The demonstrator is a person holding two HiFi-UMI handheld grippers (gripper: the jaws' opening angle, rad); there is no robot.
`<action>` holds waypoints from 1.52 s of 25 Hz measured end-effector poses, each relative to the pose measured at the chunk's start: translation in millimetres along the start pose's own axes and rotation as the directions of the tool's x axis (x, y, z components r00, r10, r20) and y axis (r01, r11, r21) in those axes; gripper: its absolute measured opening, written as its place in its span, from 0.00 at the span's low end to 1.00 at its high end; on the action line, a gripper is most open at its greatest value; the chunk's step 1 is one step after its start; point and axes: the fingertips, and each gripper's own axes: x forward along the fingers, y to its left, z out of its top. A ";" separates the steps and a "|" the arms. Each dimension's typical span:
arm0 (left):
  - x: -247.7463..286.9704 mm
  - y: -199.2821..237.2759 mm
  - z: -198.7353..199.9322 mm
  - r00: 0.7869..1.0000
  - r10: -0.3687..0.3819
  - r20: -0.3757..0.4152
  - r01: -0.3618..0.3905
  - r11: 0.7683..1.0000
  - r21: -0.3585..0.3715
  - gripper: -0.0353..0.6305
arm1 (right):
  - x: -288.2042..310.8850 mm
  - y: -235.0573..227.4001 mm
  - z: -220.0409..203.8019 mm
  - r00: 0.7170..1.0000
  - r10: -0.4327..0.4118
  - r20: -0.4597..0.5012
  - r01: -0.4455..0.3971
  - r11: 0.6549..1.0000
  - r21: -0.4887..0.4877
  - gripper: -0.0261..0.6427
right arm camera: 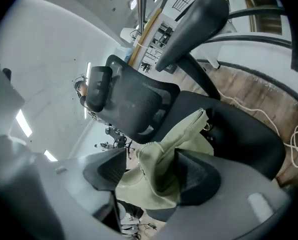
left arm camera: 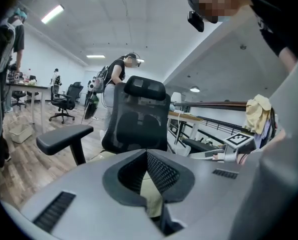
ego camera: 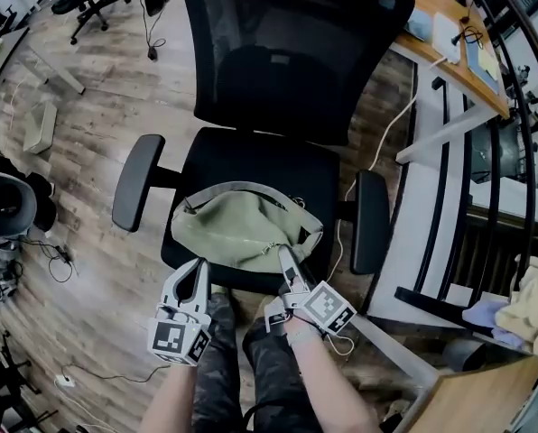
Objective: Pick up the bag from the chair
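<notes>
Just short of the chair's front edge, on the left, the left gripper has its jaws pressed together on nothing. Its tip is close to the bag, which lies slumped on the seat ahead of both tools. Further right, the right gripper is rolled on its side and spread, with a fold of the bag's near corner between its jaws, not yet pinched. Closing on loose cloth alone could let the soft bag sag and slip free, or drag against the armrest beyond it, while the shut left tool might only nudge it away
</notes>
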 end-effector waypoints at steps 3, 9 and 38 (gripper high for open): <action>3.7 15.7 -7.5 1.000 0.011 0.005 -0.011 0.999 -0.051 0.05 | 4.1 0.0 5.4 0.999 -0.001 0.032 0.000 1.000 0.029 0.47; 15.8 47.2 -22.5 0.997 0.052 -0.050 -0.055 0.997 -0.063 0.22 | 1.9 10.7 15.6 0.998 -0.003 0.065 0.007 0.998 -0.067 0.26; 93.5 95.6 -50.1 0.956 -0.210 -0.207 0.128 0.928 -0.351 0.32 | 12.3 21.5 23.3 0.979 -0.083 0.188 0.137 0.944 -0.300 0.21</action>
